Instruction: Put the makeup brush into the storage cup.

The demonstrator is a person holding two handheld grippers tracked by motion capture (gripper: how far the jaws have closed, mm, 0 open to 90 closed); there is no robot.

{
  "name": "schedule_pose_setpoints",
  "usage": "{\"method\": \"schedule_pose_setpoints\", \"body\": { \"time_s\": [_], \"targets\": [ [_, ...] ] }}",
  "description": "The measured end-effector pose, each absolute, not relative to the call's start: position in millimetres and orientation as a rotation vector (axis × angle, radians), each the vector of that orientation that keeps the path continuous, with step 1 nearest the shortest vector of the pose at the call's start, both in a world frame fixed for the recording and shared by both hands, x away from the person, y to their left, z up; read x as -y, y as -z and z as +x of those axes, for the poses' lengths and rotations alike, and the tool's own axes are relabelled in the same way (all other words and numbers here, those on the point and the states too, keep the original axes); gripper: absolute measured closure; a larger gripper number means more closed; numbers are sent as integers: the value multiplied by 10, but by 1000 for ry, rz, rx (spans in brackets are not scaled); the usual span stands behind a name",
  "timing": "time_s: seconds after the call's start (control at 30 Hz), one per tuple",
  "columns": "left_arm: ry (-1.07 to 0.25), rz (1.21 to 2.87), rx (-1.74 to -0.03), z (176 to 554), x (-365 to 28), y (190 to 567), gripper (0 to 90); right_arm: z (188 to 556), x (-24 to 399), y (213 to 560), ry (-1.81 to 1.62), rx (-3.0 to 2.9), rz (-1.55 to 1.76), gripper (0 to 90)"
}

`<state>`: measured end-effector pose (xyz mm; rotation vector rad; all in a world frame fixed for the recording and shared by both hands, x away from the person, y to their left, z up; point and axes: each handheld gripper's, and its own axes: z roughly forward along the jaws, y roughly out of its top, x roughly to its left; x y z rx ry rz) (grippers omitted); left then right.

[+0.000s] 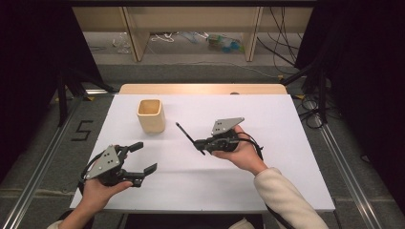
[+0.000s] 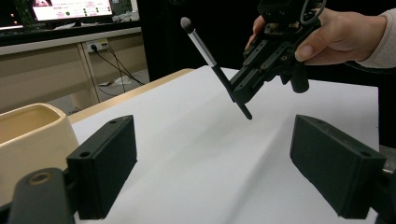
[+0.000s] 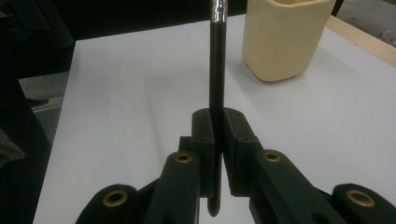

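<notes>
Cup: cream cup (image 1: 151,116) stands beyond both hand-held grippers.
Right hand-held gripper (image 1: 202,143): clamped on black brush (image 1: 189,138).
Left hand-held gripper (image 1: 144,157): wide open, empty.
Table (image 1: 286,143): white top.

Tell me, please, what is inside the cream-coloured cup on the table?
The cup looks empty in the high view: only its pale inner walls show below the rim. Its bottom is hidden by the near wall, so something small lying there cannot be ruled out.

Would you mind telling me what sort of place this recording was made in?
Probably a lab or workshop set up for recording handling work: a white table framed by metal rails on the floor, loose cables trailing under wooden benches behind it, and a lit monitor on a desk alongside.
</notes>
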<state>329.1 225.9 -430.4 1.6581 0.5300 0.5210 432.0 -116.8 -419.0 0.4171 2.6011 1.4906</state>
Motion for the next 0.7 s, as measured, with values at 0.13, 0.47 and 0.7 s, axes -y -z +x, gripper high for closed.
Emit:
{"method": "schedule_pose_setpoints", "body": {
  "time_s": [0.13,0.47,0.7],
  "targets": [
    [-520,1657,-531,3292,-2260,4303,145,4321,1198,4195,-1530,-2575,431,844],
    [-522,1656,-531,3292,-2260,4303,145,4314,1271,4210,-1622,-2501,483,844],
    [-519,1648,-527,3298,-2257,4306,145,4314,1312,4235,-1677,-2472,536,844]
  ]
}}
